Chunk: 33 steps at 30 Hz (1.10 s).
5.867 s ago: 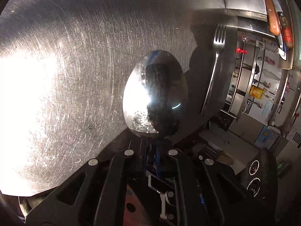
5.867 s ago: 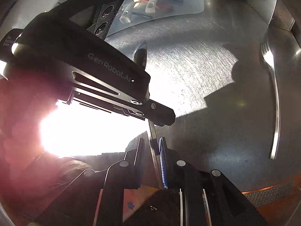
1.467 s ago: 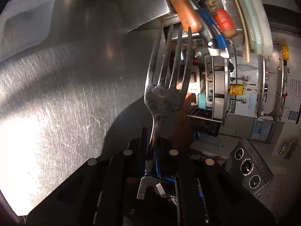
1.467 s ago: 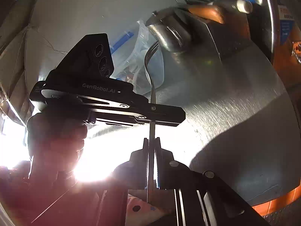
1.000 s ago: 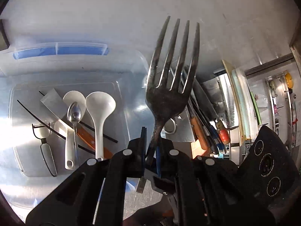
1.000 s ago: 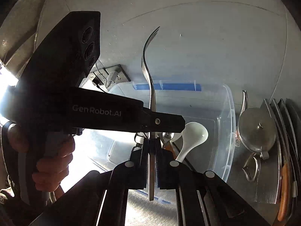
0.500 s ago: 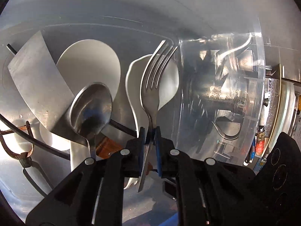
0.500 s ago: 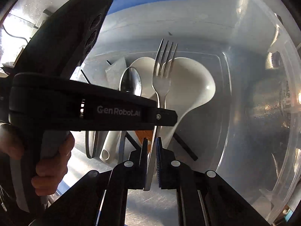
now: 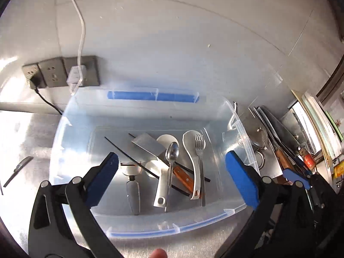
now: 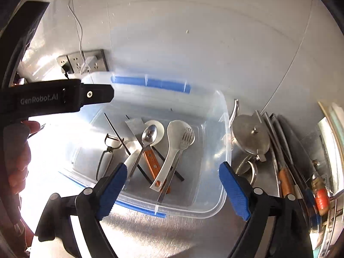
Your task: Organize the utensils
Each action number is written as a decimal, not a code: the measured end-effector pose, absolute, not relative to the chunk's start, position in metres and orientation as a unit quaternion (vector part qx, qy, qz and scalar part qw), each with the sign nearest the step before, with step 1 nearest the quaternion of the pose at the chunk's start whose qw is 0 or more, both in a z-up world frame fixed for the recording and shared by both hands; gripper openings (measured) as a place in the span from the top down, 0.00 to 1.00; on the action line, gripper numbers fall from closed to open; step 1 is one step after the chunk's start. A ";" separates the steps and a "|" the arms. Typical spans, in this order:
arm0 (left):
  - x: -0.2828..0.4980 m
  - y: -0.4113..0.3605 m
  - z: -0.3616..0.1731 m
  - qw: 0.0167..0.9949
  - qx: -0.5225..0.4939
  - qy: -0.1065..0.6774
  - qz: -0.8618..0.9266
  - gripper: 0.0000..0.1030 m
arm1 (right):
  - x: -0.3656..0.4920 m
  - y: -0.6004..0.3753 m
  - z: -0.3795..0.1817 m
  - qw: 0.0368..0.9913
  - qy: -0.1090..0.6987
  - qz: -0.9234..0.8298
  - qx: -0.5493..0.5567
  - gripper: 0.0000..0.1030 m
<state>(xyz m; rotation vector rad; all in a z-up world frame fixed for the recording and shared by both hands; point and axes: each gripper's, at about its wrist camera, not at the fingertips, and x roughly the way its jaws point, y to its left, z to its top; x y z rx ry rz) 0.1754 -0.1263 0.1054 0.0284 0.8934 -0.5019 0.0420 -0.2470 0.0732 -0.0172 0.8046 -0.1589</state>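
Both claws were swinging wide, nothing between their blue pads: the left claw (image 9: pixel 172 178) and the right claw (image 10: pixel 173 185) hung over a clear plastic bin (image 9: pixel 243 133) on the scratched steel surface (image 10: pixel 150 234). Ahead of both, the fork (image 9: pixel 200 150) lay in the bin on a white ladle (image 9: pixel 191 161), beside a spoon (image 9: pixel 172 152). Beyond stood a grey wall with sockets (image 9: pixel 62 73); knives (image 10: pixel 283 172) lay right of the right claw.

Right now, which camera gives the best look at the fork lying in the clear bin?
The left wrist view. There the fork lies unblocked on the white ladle inside the bin, tines and full handle visible. The right wrist view also shows the fork, tines clear, but at a slant with its handle running partly under the ladle.
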 end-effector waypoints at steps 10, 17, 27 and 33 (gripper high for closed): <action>0.097 -0.059 0.118 0.919 0.072 0.368 -0.122 0.08 | -0.015 -0.206 0.088 0.942 0.317 -0.104 -0.013 0.05; 0.074 -0.017 0.088 0.905 0.059 0.404 -0.117 0.08 | -0.020 -0.179 0.055 0.940 0.321 -0.109 0.039 0.05; 0.061 0.007 0.086 0.907 0.054 0.403 -0.106 0.08 | -0.027 -0.151 0.053 0.938 0.319 -0.127 0.039 0.05; 0.058 0.009 0.091 0.913 0.053 0.390 -0.107 0.08 | -0.030 -0.148 0.061 0.942 0.303 -0.138 0.042 0.05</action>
